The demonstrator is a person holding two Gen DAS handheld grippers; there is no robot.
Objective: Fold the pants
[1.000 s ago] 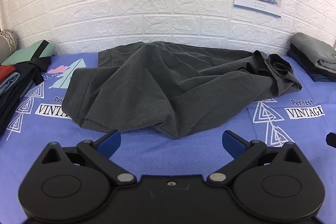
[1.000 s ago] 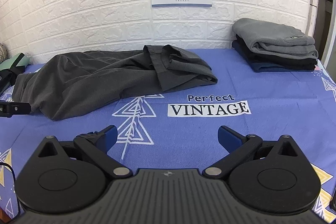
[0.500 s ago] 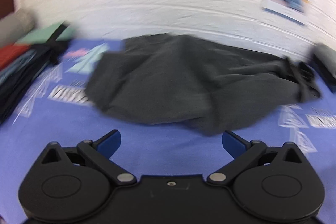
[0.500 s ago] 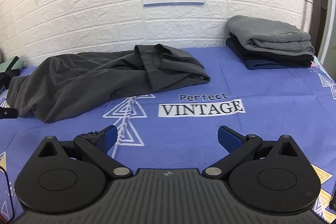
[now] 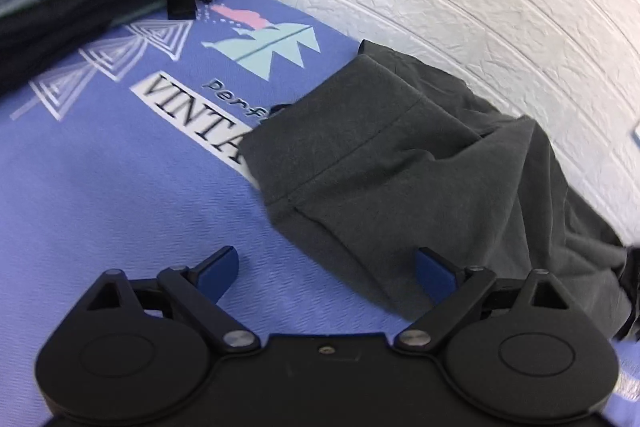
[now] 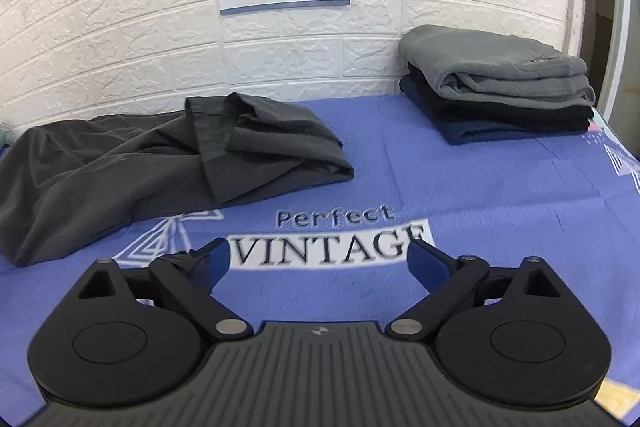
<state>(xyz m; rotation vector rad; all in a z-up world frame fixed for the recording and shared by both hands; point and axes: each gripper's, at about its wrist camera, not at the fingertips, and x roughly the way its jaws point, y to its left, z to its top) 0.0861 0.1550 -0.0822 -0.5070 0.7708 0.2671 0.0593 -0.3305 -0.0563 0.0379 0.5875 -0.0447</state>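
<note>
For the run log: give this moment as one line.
pants: crumpled, unfolded | left claw: closing at hem, nothing gripped | right claw: open, empty

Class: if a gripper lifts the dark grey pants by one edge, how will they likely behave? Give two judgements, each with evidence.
The dark grey pants will probably droop limply: they lie crumpled in soft folds. They will likely drag along the blue printed cloth rather than lift whole, since they sprawl widely. They look unlikely to slip; the fabric looks matte.

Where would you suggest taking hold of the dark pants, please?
Probably the hem corner of the pants nearest the left hand-held gripper, coming in low from the open sheet side. That edge lies flat and clear; the jaws are closing, nothing gripped yet.
</note>
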